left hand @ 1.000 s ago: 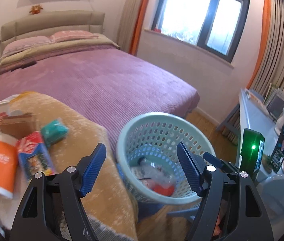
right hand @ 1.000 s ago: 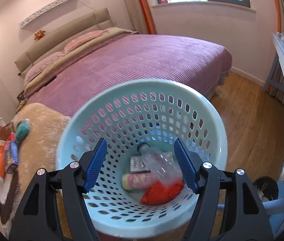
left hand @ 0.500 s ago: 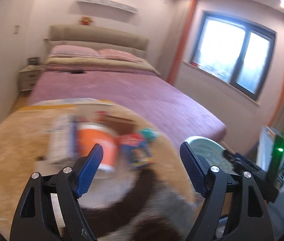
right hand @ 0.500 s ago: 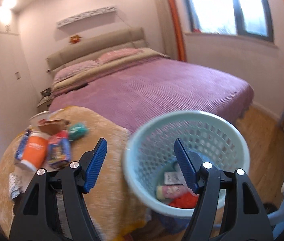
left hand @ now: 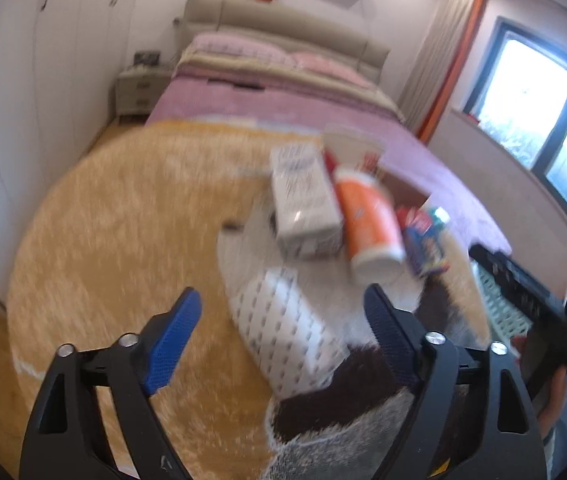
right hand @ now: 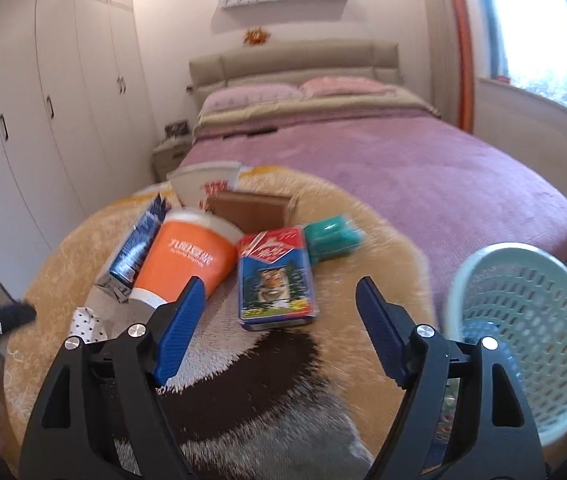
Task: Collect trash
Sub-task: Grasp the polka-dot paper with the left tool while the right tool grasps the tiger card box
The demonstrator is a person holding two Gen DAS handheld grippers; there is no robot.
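Both tools, left tool [left hand: 279, 336] and right tool [right hand: 279, 320], empty with jaws opening, have swung from the basket [right hand: 523, 332] toward the rug's trash, probably the dotted packet [left hand: 283, 336] next.

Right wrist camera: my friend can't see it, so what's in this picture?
The right gripper, jaws opening and empty, hangs over a fluffy rug strewn with trash: an orange cup, a blue tiger carton and a green packet. A pale green basket sits at the right, a purple bed behind.
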